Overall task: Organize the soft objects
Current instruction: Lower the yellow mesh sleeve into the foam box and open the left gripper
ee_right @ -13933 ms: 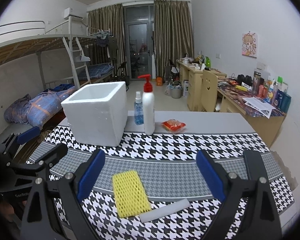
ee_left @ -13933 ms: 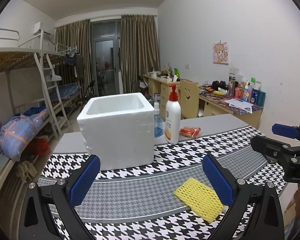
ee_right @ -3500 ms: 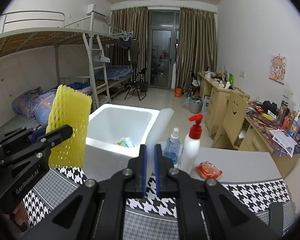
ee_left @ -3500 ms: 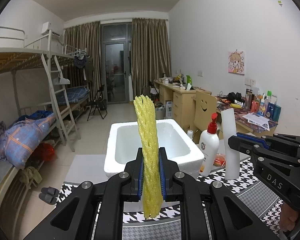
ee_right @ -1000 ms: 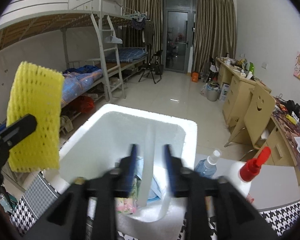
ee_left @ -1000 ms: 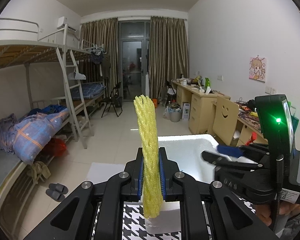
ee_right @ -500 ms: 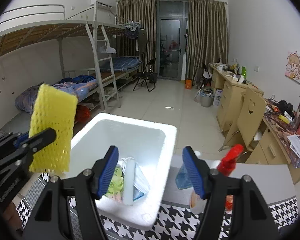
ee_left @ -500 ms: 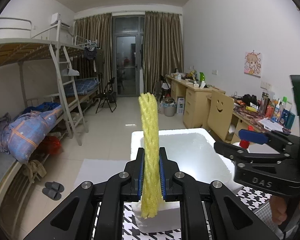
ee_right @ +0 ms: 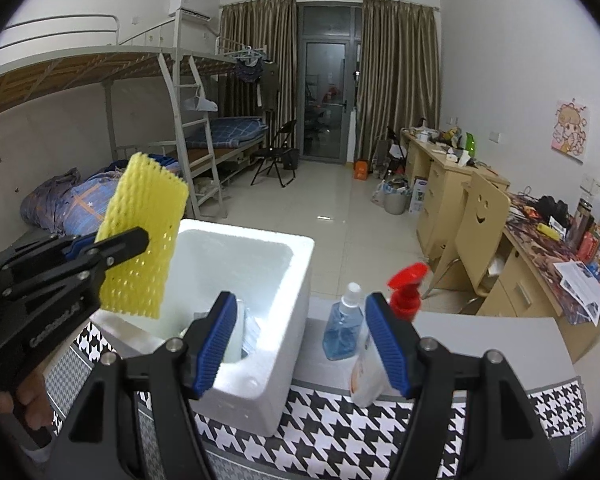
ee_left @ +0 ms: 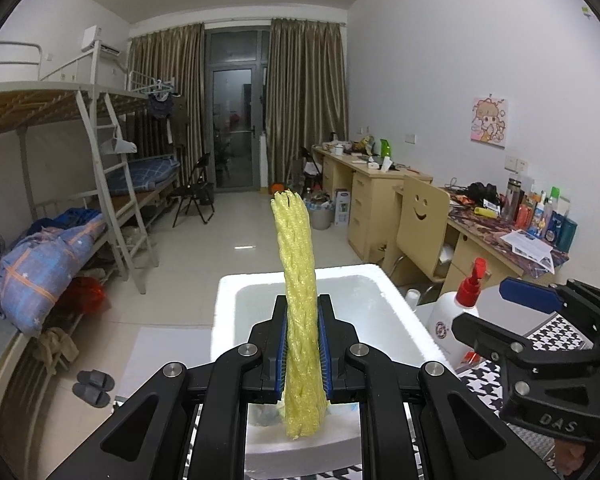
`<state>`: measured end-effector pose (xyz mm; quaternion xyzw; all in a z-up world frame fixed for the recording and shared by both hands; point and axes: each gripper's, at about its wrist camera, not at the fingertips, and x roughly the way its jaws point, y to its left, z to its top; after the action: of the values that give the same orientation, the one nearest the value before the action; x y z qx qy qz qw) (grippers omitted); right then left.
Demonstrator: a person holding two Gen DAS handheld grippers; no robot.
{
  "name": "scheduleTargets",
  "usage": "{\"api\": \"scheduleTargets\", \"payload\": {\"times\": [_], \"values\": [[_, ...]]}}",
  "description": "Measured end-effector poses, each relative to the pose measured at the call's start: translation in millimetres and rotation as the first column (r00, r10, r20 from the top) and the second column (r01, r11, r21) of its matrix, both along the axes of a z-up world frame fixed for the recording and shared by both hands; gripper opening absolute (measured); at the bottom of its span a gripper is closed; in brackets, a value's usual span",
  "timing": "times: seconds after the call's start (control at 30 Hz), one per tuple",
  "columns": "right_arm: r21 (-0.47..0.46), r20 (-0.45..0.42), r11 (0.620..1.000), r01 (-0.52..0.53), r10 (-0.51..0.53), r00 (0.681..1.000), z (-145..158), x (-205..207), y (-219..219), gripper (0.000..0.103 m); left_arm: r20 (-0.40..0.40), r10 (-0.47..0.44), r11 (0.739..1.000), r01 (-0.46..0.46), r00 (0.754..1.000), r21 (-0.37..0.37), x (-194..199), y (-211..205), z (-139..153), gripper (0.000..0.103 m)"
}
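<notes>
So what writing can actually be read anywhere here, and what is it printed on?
"DAS" on the right gripper body, seen from the left wrist camera.
"GenRobot.AI" on the left gripper body, seen from the right wrist camera.
The white pump bottle has a round logo, too small to read.
Labels on the bottles on the desk and the paper sheet: too small to read.

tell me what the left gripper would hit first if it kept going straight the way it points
Probably the white foam box. The left gripper, shut on the yellow foam net, points down toward its open top, so the net's lower end would likely meet the inside first; depth is unclear.
</notes>
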<state>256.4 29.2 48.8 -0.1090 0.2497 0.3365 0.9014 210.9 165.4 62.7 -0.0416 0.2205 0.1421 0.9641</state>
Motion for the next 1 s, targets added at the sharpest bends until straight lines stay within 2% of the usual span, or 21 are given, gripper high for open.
{"api": "scheduleTargets", "payload": {"times": [0.63,0.67,0.7,0.73,0.77,0.8,0.83,0.93,1.0], "values": [[0.009,0.036,1.0,0.016,-0.016,0.999,0,-11,-27,0.071,-0.062,-0.024,1.0,0.023,0.998,-0.015,31,-3,-15,0.015],[0.01,0.037,1.0,0.016,-0.017,0.999,-1,-11,-29,0.071,-0.072,-0.022,1.0,0.021,0.997,-0.017,33,-2,-17,0.022],[0.012,0.039,1.0,0.018,-0.019,0.999,-1,-12,-30,0.071,-0.08,-0.021,1.0,0.019,0.997,-0.017,35,-2,-18,0.041],[0.014,0.04,1.0,0.019,-0.02,0.999,-1,-13,-31,0.071,-0.085,-0.021,1.0,0.02,0.996,-0.016,35,-2,-20,0.054],[0.015,0.041,1.0,0.021,-0.022,0.999,0,-13,-32,0.071,-0.087,-0.015,1.0,0.015,0.996,-0.004,35,-3,-21,0.079],[0.018,0.042,1.0,0.022,-0.022,0.999,0,-13,-33,0.071,-0.077,-0.009,1.0,0.01,0.997,0.009,33,-4,-21,0.086],[0.02,0.042,1.0,0.021,-0.022,0.999,0,-13,-35,0.071,-0.065,-0.001,1.0,0.003,0.998,0.022,31,-5,-21,0.089],[0.022,0.047,0.999,0.024,-0.025,0.999,0,-17,-36,0.071,-0.068,-0.005,1.0,0.006,0.998,0.012,27,-5,-20,0.092],[0.026,0.046,0.999,0.023,-0.024,0.999,1,-20,-38,0.071,-0.061,0.004,1.0,-0.003,0.998,0.01,21,-5,-19,0.1]]}}
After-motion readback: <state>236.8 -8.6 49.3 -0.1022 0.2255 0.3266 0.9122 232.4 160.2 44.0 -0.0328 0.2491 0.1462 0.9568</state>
